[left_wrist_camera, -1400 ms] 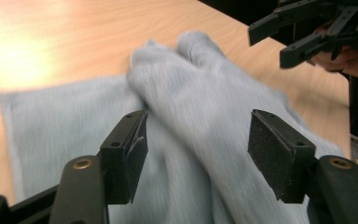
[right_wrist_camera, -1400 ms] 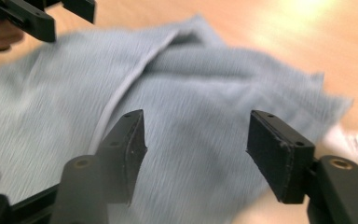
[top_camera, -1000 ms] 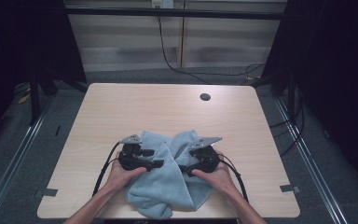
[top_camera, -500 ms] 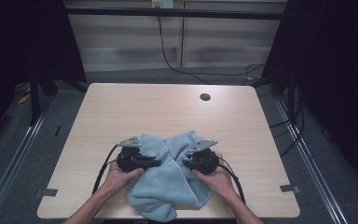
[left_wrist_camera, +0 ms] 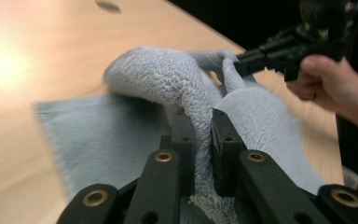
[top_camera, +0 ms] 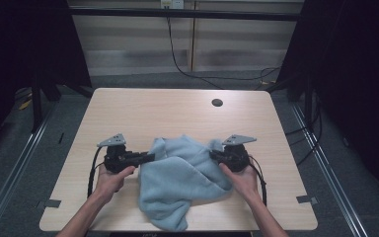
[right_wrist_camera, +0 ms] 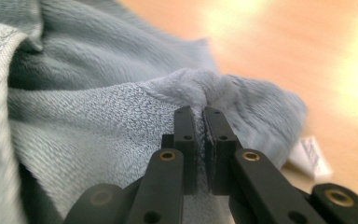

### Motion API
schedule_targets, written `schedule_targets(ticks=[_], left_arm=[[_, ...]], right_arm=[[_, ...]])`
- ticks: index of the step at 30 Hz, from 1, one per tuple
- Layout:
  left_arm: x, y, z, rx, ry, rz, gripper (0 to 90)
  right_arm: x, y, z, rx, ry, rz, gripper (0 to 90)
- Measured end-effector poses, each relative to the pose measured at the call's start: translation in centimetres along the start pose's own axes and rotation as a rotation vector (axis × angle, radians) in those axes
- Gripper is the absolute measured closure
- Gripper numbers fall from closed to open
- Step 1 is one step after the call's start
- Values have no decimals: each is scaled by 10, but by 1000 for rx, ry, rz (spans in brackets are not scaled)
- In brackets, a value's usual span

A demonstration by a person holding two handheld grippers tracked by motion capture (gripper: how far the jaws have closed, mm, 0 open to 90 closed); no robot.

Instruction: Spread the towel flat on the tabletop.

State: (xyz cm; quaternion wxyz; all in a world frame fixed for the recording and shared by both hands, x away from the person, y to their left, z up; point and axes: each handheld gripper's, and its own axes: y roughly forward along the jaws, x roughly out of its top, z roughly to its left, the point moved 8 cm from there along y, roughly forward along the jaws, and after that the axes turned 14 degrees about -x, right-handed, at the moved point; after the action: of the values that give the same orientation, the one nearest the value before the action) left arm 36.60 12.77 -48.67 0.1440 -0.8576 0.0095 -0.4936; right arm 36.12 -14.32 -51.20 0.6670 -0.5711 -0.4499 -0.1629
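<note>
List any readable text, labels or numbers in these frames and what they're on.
No text can be read.
Small white tag on the light blue terry towel, in the right gripper view: has print, too blurred to read.
Pale wooden table: no markings.

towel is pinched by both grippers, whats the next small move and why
Probably lift both grippers a little and draw them apart. The left gripper and right gripper have just closed on folds of the towel, which lies crumpled on the table, so spreading it would pull the bunched cloth flat.
</note>
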Motion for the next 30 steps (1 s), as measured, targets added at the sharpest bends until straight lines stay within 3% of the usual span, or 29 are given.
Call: schedule_targets(ticks=[4,9,14,16,17,18,21,23,26,28,30], left_arm=[[23,-12,6,44,16,-79,828],[51,-26,12,73,36,-142,831],[102,-49,11,121,75,-237,834],[123,-59,3,132,116,-250,835],[139,-68,-5,138,149,-280,836],[146,-72,-9,139,164,-295,836],[166,-90,-26,159,225,-339,837],[169,-99,-34,174,259,-353,837],[150,-97,-38,181,268,-291,837],[121,-89,-37,137,234,-224,835],[95,-81,-32,129,210,-151,834]], right_arm=[[25,-6,-22,-30,78,-80,860],[65,-5,-41,-70,94,-123,863],[114,-9,-58,-111,136,-173,864],[138,-13,-61,-126,135,-192,865],[147,-16,-62,-131,132,-204,865],[165,-23,-63,-140,125,-226,864],[192,-42,-66,-139,128,-275,865],[203,-56,-67,-150,129,-316,865],[194,-61,-70,-158,109,-309,865],[171,-54,-69,-145,103,-268,865],[140,-45,-66,-127,91,-218,865]])
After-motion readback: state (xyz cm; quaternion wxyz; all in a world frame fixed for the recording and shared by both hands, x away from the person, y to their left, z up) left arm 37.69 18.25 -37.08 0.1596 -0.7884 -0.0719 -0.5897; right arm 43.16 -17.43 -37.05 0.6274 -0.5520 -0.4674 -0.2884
